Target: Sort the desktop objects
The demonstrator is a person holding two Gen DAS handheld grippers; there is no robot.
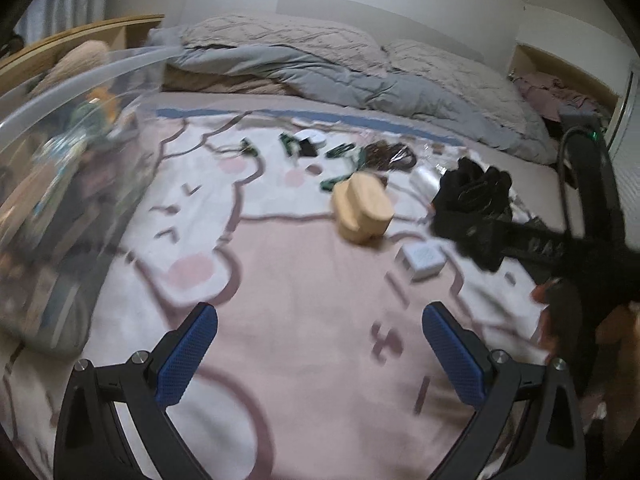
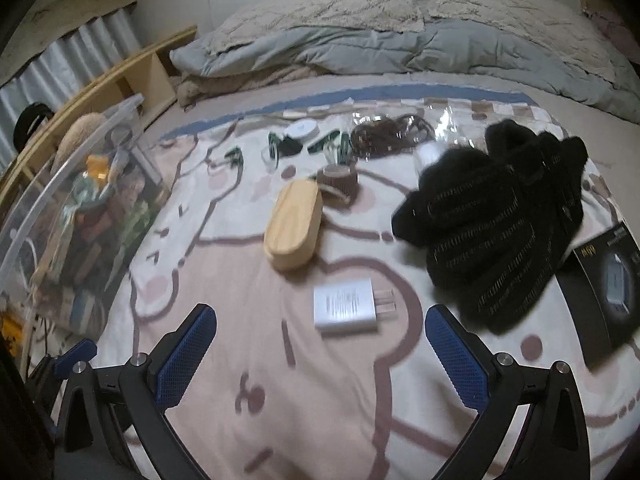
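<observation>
Objects lie scattered on a pink cartoon blanket [image 2: 320, 400] on a bed. A wooden oval box [image 2: 294, 230] sits mid-blanket; it also shows in the left wrist view [image 1: 362, 208]. A white plug charger [image 2: 348, 310] lies just ahead of my right gripper [image 2: 320, 344], which is open and empty. Black fuzzy gloves [image 2: 492, 216] lie to the right. My left gripper [image 1: 320, 344] is open and empty above bare blanket; the charger [image 1: 422, 260] lies ahead to its right.
A clear plastic bin [image 2: 76, 200] full of items stands at the left. Small green items, a white round case [image 2: 302, 130] and a brown cord bundle [image 2: 384, 136] lie further back. A black box [image 2: 604, 292] lies at right. Pillows and a grey duvet lie behind.
</observation>
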